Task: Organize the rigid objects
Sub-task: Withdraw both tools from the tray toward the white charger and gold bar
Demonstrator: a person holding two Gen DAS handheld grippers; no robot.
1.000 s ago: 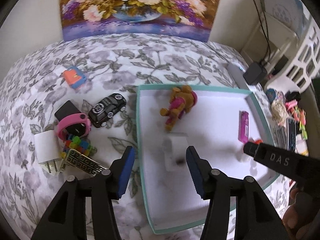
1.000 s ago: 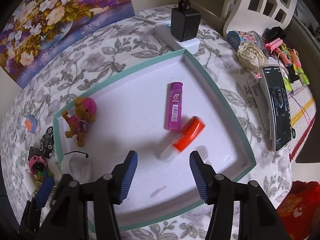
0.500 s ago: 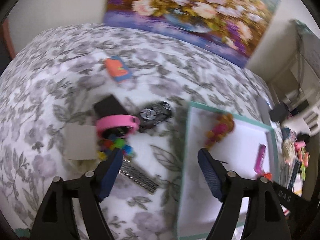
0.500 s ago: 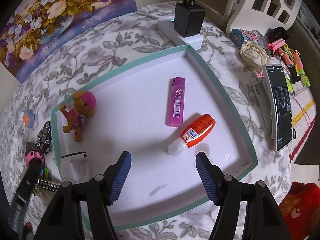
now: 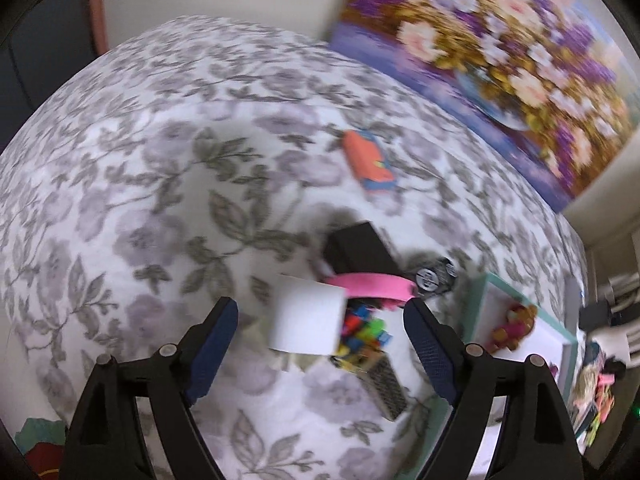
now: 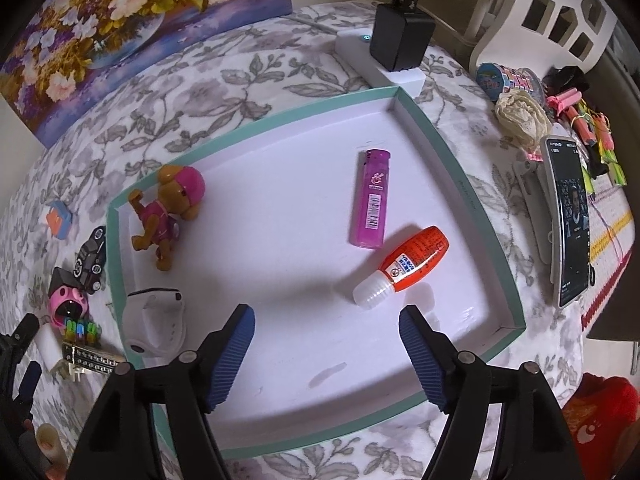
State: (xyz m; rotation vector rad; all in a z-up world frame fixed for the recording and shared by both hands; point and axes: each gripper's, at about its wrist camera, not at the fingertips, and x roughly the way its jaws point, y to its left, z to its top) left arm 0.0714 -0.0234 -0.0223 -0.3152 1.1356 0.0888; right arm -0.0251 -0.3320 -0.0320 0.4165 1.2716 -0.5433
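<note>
The sorting looks partly done. The tray [image 6: 460, 168] on the flowered surface [image 5: 160, 160] already holds a toy dog [image 6: 168, 212], a purple lighter [image 6: 372, 200], a red glue bottle [image 6: 404, 268] and a white gadget [image 6: 154, 320] near its left wall. Left outside, just beside the tray, is a small pile: a white charger block [image 5: 306, 320], a pink band [image 5: 372, 286], a black box [image 5: 356, 248], a toy car [image 5: 434, 278], bright little blocks [image 5: 362, 330], a patterned strip [image 5: 386, 380], and, set apart, an orange-and-blue piece [image 5: 368, 160]. The left tongs [image 5: 320, 344] hang over that pile, jaws widening, the charger block between them but not pinched. The right tongs [image 6: 326, 356] hover over the tray floor, jaws also widening and holding nothing. I judge the pile is next.
</note>
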